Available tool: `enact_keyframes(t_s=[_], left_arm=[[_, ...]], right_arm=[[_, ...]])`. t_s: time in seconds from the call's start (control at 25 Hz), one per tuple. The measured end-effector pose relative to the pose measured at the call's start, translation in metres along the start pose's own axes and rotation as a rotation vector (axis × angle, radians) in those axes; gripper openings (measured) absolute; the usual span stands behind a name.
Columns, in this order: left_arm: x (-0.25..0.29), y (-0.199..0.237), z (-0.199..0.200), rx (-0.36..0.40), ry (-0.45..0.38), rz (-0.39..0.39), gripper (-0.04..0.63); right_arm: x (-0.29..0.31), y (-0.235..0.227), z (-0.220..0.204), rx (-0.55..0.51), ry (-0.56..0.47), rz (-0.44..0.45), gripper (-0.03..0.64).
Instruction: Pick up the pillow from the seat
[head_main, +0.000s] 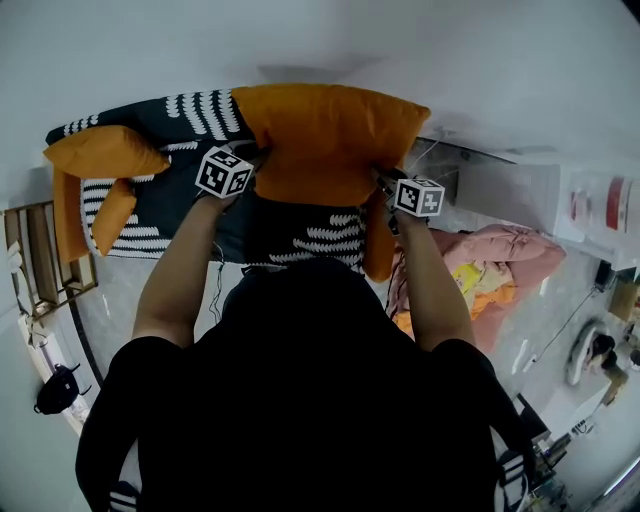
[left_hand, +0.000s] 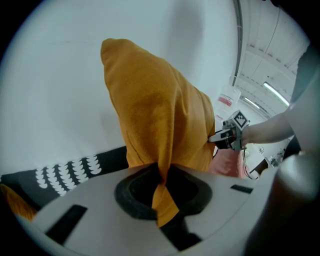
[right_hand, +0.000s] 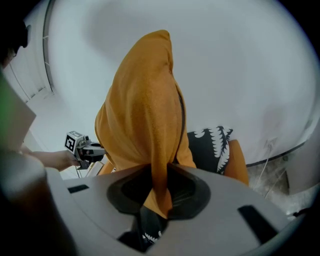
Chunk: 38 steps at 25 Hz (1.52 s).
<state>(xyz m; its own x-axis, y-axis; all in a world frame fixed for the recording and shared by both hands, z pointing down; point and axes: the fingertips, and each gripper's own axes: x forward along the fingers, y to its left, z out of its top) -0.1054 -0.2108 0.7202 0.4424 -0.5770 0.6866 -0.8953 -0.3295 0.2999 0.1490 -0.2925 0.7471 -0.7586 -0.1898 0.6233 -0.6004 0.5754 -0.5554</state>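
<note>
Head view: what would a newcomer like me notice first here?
The big orange pillow at top centre catches the eye first. It is held by its two near corners, with the left gripper and right gripper each shut on a pinch of its fabric. Below it lies a black seat with white patterns, and a smaller orange cushion rests at its left end.

Soft, even light is filling the room, and the pillow (head_main: 325, 140) is casting a faint shadow on the white wall (head_main: 480, 60). Both gripper views are bending strongly toward dark, blurred corners.
</note>
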Motion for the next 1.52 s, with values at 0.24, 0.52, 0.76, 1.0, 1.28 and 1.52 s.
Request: enact_keyframes(t_s=[0.24, 0.52, 0.76, 1.0, 1.28, 1.52], left_arm=[[-0.02, -0.012, 0.024, 0.014, -0.049, 0.011, 0.05], [-0.041, -0.027, 0.05, 0.039, -0.092, 0.014, 0.049], [-0.053, -0.039, 0.077, 0.069, -0.132, 0.02, 0.047], [-0.067, -0.049, 0.098, 0.102, -0.159, 0.002, 0.046], [-0.075, -0.052, 0.114, 0.121, -0.187, -0.003, 0.046], [-0.087, -0.051, 0.122, 0.126, -0.213, -0.007, 0.046]], right_arm=[[-0.021, 0.013, 0.02, -0.001, -0.029, 0.025, 0.075], [-0.045, 0.027, 0.044, -0.044, -0.061, 0.055, 0.077], [-0.067, 0.034, 0.066, -0.083, -0.098, 0.062, 0.078], [-0.087, 0.042, 0.088, -0.128, -0.145, 0.056, 0.078], [-0.1, 0.052, 0.105, -0.162, -0.178, 0.048, 0.078], [-0.108, 0.064, 0.113, -0.19, -0.197, 0.049, 0.078]])
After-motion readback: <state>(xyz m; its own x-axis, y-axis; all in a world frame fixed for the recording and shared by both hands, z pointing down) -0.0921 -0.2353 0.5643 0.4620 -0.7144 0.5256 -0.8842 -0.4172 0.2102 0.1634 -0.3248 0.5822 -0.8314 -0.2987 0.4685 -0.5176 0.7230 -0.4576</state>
